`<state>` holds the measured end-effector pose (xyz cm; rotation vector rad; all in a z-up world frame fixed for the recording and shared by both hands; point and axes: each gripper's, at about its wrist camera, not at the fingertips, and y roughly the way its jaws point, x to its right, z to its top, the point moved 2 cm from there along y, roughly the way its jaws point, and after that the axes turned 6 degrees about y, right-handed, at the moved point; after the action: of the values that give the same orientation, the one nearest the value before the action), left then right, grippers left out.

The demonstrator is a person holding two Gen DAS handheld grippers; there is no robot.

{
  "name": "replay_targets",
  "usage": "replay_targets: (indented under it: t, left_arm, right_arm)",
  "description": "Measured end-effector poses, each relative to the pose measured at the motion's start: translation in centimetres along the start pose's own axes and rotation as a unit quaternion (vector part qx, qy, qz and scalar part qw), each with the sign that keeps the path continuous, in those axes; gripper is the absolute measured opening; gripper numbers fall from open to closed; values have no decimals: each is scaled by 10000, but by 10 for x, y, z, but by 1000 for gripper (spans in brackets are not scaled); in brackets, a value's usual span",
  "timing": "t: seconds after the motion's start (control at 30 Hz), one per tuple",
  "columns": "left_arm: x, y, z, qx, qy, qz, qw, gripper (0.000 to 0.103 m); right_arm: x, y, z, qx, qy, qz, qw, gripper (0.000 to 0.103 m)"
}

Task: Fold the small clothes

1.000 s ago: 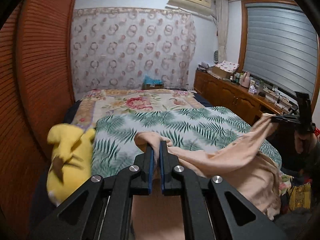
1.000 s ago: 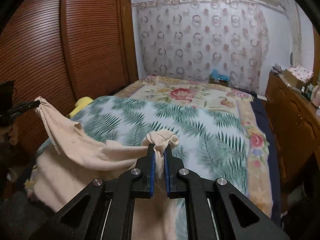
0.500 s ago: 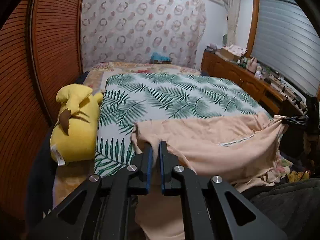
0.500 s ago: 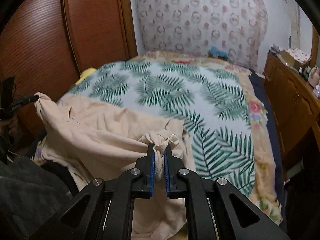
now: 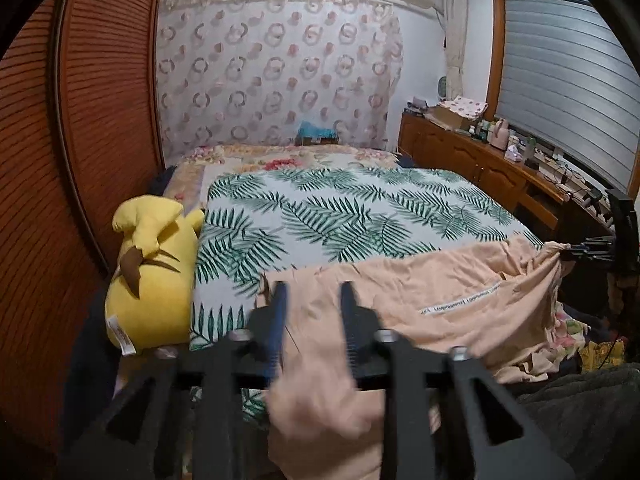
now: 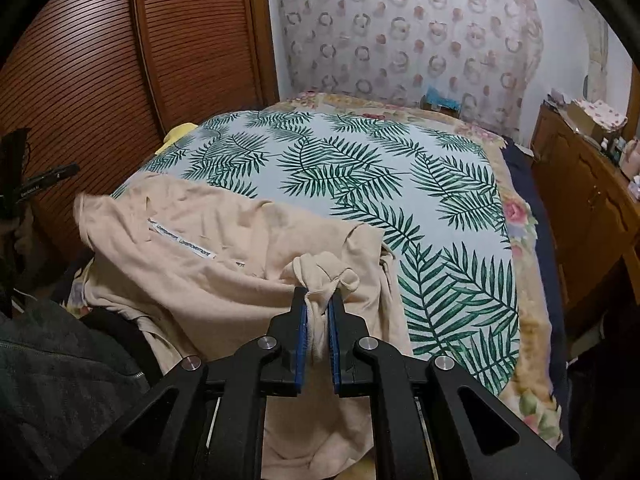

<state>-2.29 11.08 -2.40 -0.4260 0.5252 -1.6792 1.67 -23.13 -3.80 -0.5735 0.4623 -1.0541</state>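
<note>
A peach garment [image 5: 420, 280] with a white printed label lies spread across the near edge of the palm-leaf bedspread [image 5: 340, 208]. My left gripper [image 5: 313, 290] is over its left corner; its jaws are opening, stand apart and blurred, and the cloth lies loose between them. My right gripper [image 6: 318, 296] pinches a bunched knot of the same garment [image 6: 208, 240]; its jaws are starting to open, though the pads still touch the cloth. Each gripper shows at the far edge of the other's view: right gripper [image 5: 592, 248], left gripper [image 6: 60, 174].
A yellow plush toy [image 5: 148, 272] lies at the bed's left edge by the slatted wooden wardrobe doors [image 5: 80, 160]. A wooden cabinet [image 5: 480, 168] with clutter runs along the right wall. A person's dark clothing [image 6: 60, 360] fills the near corner.
Both grippers came down and forward, laying the garment flat on the bed's near edge. The left jaws have parted and let go of the corner. The right still pinches its bunch.
</note>
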Motion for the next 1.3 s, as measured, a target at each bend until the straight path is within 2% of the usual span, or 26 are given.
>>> replay_targets:
  t: [0.03,0.07,0.13,0.2,0.27,0.33,0.37,0.57,0.7,0.8,0.93,1.07,1.1,1.17,1.2,1.3]
  left_arm:
    - [0,2,2,-9,19,13,10000,44]
    - [-1,6,3,-10,32,22,10000,48]
    - [-2,16,4,-55,-18,8,10000,71]
    - [-5,29,4,-99,-63,-33,9999,81]
    - [-9,43,2,-177,-145,-43,9997,82]
    - [-17,61,1,-310,-307,-116,9990,82]
    - [-20,67,0,-363,-356,-115,9986,82]
    - [-40,111,2,-750,-445,124,9961,82]
    - [-46,129,5,-905,-425,126,9949,82]
    - [-48,142,0,-1165,-417,152,9922,82]
    - [-47,151,-8,-1344,-425,92,9900,82]
    - [-44,152,-12,-1377,-346,50,9899,82]
    - [-43,153,-13,-1380,-320,26,9899,79]
    - [-40,155,-14,-1353,-304,-114,9903,61]
    - [-41,155,-14,-1318,-316,-146,9907,46]
    - [-41,156,-15,-1295,-370,-185,9907,44]
  right_arm:
    - [-1,0,0,27,-13,15,10000,11]
    - [-2,0,1,58,-30,16,10000,12]
    - [-4,-1,2,102,-50,0,9999,13]
    - [-5,-1,4,144,-46,19,9999,17]
    - [-5,0,5,176,-58,-17,9998,33]
    - [-3,2,6,203,-57,-55,9998,47]
    - [-2,3,7,223,-47,-56,9997,49]
    - [13,28,11,134,33,-143,9998,52]
    - [25,61,19,-39,185,-236,9995,54]
    - [32,81,26,-108,320,-253,9991,54]
    - [39,99,33,35,476,-348,9983,54]
    - [40,114,33,-30,468,-311,9984,59]
    - [39,119,33,-80,439,-331,9985,59]
    - [40,125,31,-158,420,-347,9984,60]
    - [40,129,30,-197,429,-348,9983,61]
    - [43,136,27,-285,497,-344,9978,61]
